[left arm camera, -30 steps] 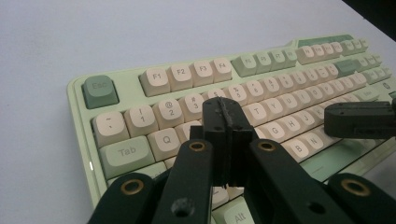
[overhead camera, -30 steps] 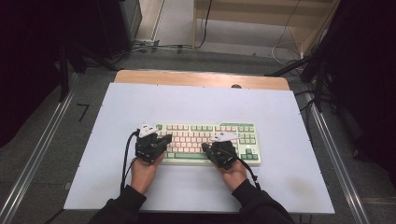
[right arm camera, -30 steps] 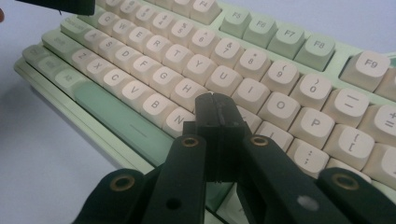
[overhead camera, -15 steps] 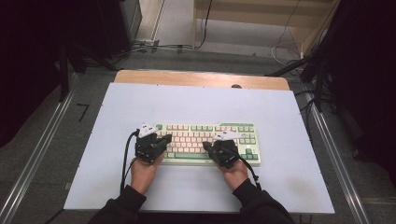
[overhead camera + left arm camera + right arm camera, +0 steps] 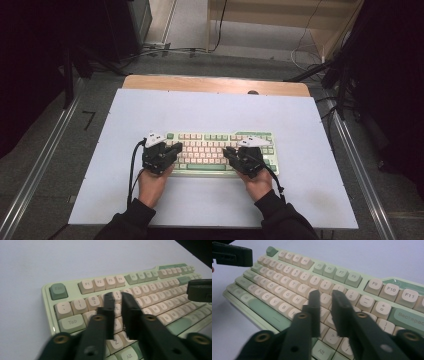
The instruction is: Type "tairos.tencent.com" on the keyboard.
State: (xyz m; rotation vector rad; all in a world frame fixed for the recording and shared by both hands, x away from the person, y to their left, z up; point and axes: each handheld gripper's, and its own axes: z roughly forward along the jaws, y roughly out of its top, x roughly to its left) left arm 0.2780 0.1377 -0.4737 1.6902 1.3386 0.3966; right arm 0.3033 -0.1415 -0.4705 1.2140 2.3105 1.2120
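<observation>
Both forearms come in over the near edge of the table, dark sleeves pushed to the wrists. The left hand (image 5: 151, 184) holds the left gripper (image 5: 176, 147) angled inward toward the table's middle, its jaws a narrow slit apart. The right hand (image 5: 260, 182) mirrors it, the right gripper (image 5: 227, 151) likewise nearly closed, holding nothing.
</observation>
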